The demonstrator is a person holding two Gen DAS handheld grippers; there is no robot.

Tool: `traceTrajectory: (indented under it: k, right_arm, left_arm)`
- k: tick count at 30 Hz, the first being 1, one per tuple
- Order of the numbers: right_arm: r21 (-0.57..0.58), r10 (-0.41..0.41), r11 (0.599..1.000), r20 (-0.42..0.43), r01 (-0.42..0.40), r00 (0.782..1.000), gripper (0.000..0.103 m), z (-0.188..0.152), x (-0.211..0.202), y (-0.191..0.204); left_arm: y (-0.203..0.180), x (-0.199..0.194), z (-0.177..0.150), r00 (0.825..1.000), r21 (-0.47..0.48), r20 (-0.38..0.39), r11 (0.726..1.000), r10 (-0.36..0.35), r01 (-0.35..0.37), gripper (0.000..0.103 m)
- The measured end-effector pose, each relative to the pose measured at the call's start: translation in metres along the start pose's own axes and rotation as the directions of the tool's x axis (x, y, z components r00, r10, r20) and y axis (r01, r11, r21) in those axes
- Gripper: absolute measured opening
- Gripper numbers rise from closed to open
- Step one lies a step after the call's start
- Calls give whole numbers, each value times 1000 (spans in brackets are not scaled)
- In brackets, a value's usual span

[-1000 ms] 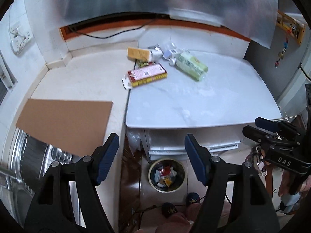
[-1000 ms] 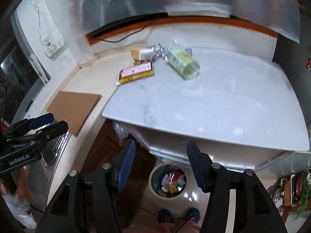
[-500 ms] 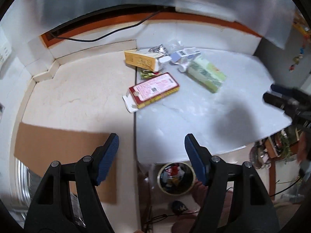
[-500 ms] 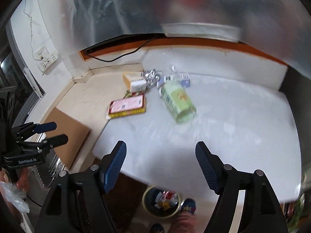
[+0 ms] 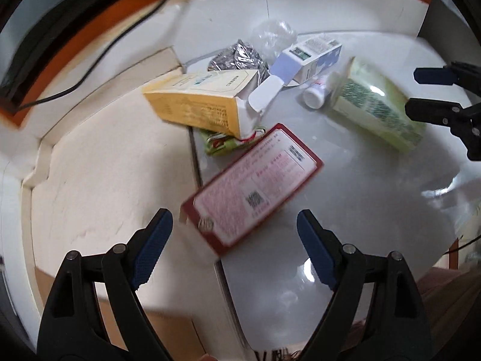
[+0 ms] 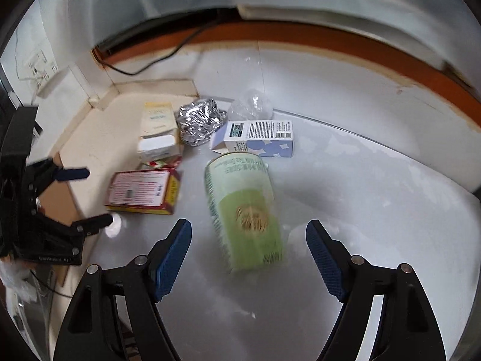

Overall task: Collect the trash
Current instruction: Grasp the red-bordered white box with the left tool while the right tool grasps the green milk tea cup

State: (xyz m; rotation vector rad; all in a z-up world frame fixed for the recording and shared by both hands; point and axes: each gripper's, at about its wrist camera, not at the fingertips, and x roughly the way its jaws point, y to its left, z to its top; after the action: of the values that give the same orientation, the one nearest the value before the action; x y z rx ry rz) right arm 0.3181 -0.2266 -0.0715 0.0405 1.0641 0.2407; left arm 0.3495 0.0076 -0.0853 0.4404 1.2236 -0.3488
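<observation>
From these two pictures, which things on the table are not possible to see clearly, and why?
- Green wrapper, left wrist view: mostly hidden under the yellow box and the red box.
- Small white bottle, left wrist view: partly behind the blue-and-white carton; label too small to read.
- Print on the red box and the green pack, both views: blurred by motion.

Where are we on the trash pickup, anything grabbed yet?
Nothing grabbed. Both grippers are empty with jaws opening: left gripper over the red box, right gripper over the green pack. Still on the counter: yellow carton, foil wad, blue-white carton, small white bottle.
</observation>
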Motion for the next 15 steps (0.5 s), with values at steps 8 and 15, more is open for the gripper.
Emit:
traceTrajectory:
  k: [8, 15]
  right_arm:
    - [-25, 43, 999, -49, -45, 998, 80, 3, 46, -1]
    - [-55, 64, 996, -58, -67, 996, 73, 3, 61, 5]
  left_arm:
    - [3, 44, 18, 997, 70, -80, 997, -11, 16, 83]
    - [5, 54, 28, 996, 70, -88, 997, -30, 36, 82]
